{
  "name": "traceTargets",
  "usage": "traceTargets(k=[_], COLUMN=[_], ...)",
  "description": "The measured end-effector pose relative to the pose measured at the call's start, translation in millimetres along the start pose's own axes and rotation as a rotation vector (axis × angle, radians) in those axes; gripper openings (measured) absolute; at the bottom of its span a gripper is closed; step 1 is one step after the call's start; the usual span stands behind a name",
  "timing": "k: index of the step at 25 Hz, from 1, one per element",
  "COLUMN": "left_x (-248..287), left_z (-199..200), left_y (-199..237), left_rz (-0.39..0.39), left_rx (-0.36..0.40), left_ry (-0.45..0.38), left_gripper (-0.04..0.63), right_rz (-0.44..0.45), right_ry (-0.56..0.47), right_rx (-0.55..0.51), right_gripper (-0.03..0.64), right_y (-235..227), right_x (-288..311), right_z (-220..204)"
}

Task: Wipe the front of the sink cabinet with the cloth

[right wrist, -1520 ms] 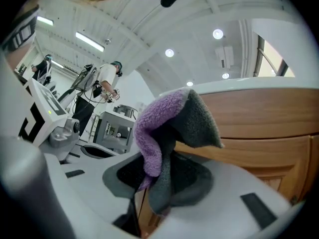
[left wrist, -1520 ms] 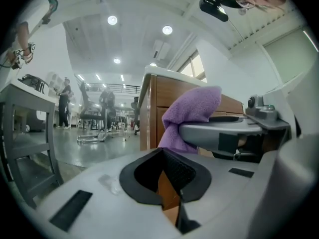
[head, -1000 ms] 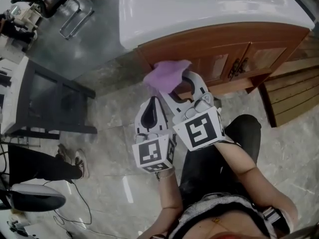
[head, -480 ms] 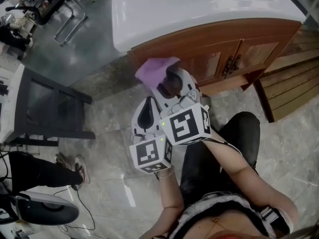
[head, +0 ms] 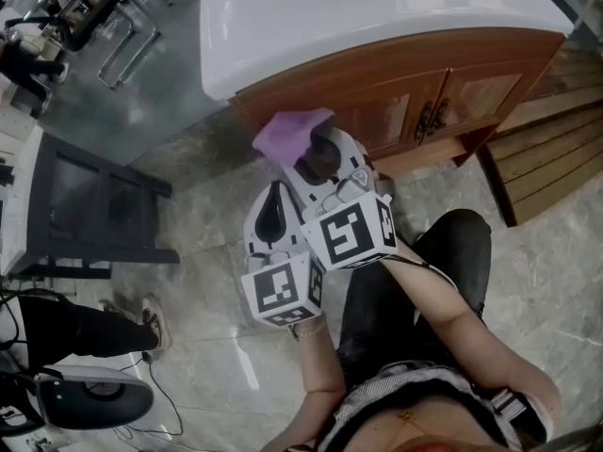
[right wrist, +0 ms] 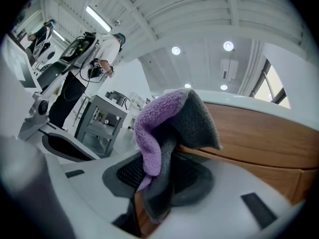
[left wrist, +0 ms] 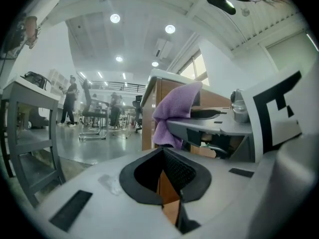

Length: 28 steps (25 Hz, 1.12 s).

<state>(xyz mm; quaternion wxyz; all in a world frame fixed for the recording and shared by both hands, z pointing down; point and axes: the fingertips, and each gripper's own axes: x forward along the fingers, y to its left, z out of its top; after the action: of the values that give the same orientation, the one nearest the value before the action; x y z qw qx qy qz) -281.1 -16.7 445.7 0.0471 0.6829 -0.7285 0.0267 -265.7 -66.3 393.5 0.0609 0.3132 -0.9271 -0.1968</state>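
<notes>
The purple cloth (head: 287, 132) hangs from my right gripper (head: 306, 151), which is shut on it just in front of the wooden sink cabinet (head: 405, 78), near its left end. In the right gripper view the cloth (right wrist: 167, 126) is bunched between the pads, purple outside and grey inside, with the cabinet front (right wrist: 259, 143) close behind. My left gripper (head: 274, 196) sits just left of and behind the right one, shut with nothing in it. Its own view shows the left gripper (left wrist: 164, 168), the cloth (left wrist: 174, 108) ahead and the cabinet corner (left wrist: 148, 113).
The white sink top (head: 358, 8) overhangs the cabinet. A dark metal stand (head: 85, 205) is on the floor to the left, and wooden slats (head: 546, 149) lie to the right. Someone's shoes (head: 141, 318) are at the lower left. A person (right wrist: 97, 59) stands far off.
The right gripper and cloth have slid a little left in the picture, closing on the left gripper; the cabinet slid left about as much. The left gripper has hardly moved.
</notes>
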Motion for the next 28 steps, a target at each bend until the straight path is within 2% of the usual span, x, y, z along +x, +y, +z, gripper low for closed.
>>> traceTargets(k=[11, 18, 28], left_x=[12.6, 21.5, 36.0], left_z=[4.2, 1.1, -6.9], left_y=[-15.7, -31.8, -59.6], left_rz=[-0.03, -0.082, -0.145], left_rx=[0.025, 0.016, 0.01], left_ry=[0.008, 0.015, 0.023], left_gripper=[0.0, 0.0, 0.0], right_rz=[0.007, 0.017, -0.029], right_ry=[0.026, 0.044, 0.073], right_rx=[0.023, 0.032, 0.069], right_gripper=[0.179, 0.178, 0.178], right_y=[-19.1, -29.7, -70.3], right_x=[-10.8, -18.3, -41.1], right_z=[-11.6, -16.6, -33.2])
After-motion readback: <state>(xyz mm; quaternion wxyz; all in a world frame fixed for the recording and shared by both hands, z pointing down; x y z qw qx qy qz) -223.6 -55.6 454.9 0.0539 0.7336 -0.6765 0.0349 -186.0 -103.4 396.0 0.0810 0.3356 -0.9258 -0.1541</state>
